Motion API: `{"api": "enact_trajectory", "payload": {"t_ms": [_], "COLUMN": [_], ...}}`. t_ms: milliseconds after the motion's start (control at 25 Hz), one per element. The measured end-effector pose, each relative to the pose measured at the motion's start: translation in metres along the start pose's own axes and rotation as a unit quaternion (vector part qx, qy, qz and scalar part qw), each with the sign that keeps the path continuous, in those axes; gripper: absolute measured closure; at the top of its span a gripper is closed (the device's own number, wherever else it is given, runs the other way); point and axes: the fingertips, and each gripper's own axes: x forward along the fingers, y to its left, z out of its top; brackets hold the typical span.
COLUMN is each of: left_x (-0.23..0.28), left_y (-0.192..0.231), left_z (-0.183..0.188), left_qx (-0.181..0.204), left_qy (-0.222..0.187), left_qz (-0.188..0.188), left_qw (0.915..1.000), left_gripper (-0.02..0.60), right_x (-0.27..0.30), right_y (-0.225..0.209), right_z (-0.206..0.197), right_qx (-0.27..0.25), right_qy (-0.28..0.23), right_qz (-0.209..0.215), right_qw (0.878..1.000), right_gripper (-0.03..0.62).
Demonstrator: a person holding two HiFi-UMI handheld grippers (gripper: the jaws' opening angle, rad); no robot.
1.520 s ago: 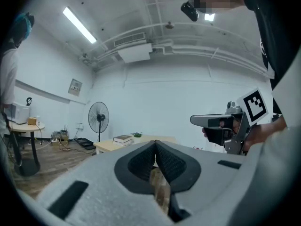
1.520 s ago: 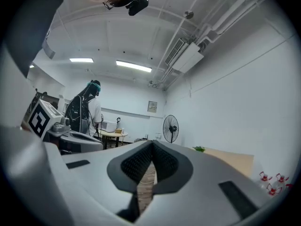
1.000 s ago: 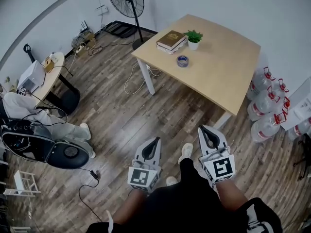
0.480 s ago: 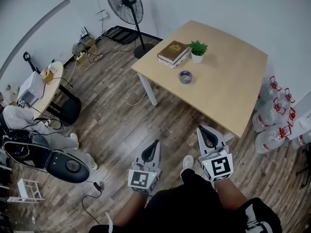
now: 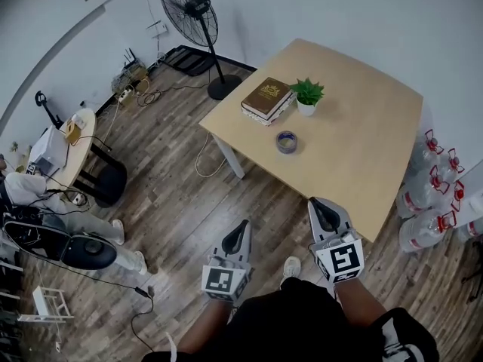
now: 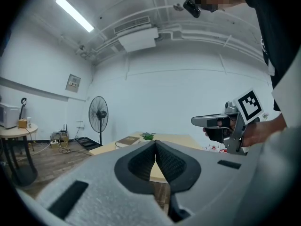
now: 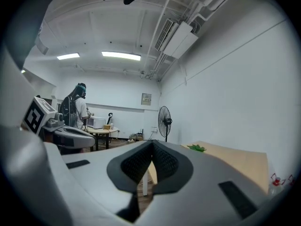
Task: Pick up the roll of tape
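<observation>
Tape roll, a small bluish-grey ring, lies flat on the light wooden square table, near the table edge that faces the person. Just beyond it on the tabletop sit a brown hardcover book on a paler one and a little green plant in a white pot, both apart from the tape.

Neither tool is near the tape. The right grey two-jaw gripper is over the floor just off the table's near edge, and the left grey two-jaw gripper is over the wood-plank floor, farther from the table. Both point roughly level toward the table. Each gripper's own view shows its ribbed pads pressed together with nothing between them.

I judge this to be the approach step: the tape is untouched and out of reach. The next move calls for closing in on the table, bringing one gripper, likely the right as the nearer, over the tape, tipping it downward and spreading its jaws to straddle the ring's wall. The book and the plant leave room on the near side.
</observation>
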Motion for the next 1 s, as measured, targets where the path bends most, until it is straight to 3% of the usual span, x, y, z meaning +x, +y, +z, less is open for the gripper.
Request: {"api": "enact_trajectory", "payload": {"t_ms": [560,800,1000], "left_x": [0.071,0.087,0.119], "left_y": [0.019,0.055,0.077], "left_z": [0.012,0.011,0.012], "left_qx": [0.008,-0.004,-0.002], "left_qy": [-0.003,-0.006,-0.001], "left_qz": [0.011,0.033,0.020], "left_qw": [0.9999,0.9994,0.9998], "left_gripper": [0.581,0.581,0.581], "right_x": [0.046,0.066,0.096], "right_y": [-0.063,-0.073,-0.088], "right_z": [-0.004,-0.002,0.004], "right_qx": [-0.008,-0.014,-0.021], "right_qy": [0.002,0.006,0.004], "right_qz": [-0.008,-0.004,-0.022], "right_qw": [1.000,1.000,1.000], "right_gripper": [0.600,0.600,0.600]}}
